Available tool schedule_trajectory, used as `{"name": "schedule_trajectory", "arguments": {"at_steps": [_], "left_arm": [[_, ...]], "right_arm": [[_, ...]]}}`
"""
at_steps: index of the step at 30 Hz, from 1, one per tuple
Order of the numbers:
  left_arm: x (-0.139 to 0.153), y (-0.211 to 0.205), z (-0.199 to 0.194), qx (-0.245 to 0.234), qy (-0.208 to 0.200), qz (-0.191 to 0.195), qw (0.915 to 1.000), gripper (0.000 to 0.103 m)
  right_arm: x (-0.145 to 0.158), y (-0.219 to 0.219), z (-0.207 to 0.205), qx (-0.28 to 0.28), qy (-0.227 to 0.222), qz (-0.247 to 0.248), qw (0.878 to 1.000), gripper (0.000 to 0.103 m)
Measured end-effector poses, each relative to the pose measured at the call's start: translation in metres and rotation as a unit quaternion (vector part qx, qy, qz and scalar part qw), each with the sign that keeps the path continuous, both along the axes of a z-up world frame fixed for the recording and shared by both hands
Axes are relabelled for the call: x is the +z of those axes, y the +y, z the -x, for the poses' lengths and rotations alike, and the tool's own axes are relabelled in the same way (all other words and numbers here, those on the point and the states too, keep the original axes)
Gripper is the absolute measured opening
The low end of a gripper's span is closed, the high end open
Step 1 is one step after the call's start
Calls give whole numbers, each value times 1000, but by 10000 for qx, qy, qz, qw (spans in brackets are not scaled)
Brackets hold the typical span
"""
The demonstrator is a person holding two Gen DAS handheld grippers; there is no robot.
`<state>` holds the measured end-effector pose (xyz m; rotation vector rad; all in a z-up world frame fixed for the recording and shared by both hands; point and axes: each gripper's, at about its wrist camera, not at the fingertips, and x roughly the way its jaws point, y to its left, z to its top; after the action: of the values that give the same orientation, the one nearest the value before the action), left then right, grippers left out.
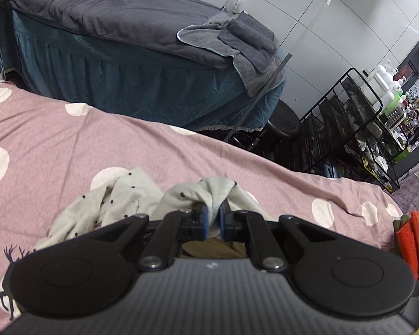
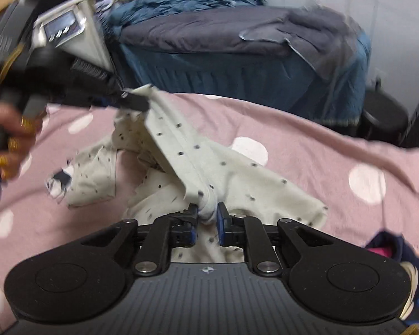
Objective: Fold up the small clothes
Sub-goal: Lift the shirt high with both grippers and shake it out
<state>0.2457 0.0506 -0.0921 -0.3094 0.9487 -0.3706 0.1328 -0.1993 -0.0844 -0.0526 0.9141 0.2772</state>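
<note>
Left gripper point(image 1: 212, 209) pinches the dotted cream garment point(image 2: 198, 153) off the pink spotted sheet point(image 1: 181, 150). Right gripper point(image 2: 208, 212) clamps its bunched edge; no writing is readable

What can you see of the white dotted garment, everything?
The garment is a small off-white piece with scattered dark dots, soft knit by the look, with a seam running along its lifted fold. It is crumpled, not yet folded, and mostly lies on the pink bedsheet with white circles. One part is pulled up taut between the two grippers: the left gripper pinches its upper edge, the right gripper is closed on a bunched fold near the camera. A small dark print shows at its left edge.
</note>
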Motion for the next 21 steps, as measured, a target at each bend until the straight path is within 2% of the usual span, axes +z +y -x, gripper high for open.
{"name": "schedule_trajectory", "arguments": {"at_steps": [4, 7, 10, 16, 21], "left_arm": [[6, -5, 1, -48, -67, -19, 10000, 7], [16, -5, 4, -69, -176, -61, 9998, 7], [34, 4, 12, 36, -335, 152, 9993, 7], [95, 20, 60, 288, -1076, 538, 9923, 7], [163, 32, 120, 630, -1921, 834, 9758, 7]], "right_arm": [[8, 2, 7, 50, -250, 218, 9994, 15], [20, 3, 12, -2, -494, 103, 9987, 14], [43, 1, 18, -54, -891, 57, 9960, 14], [115, -2, 41, 55, -1839, 69, 9829, 14], [184, 3, 70, 343, -2677, -263, 9625, 13]]}}
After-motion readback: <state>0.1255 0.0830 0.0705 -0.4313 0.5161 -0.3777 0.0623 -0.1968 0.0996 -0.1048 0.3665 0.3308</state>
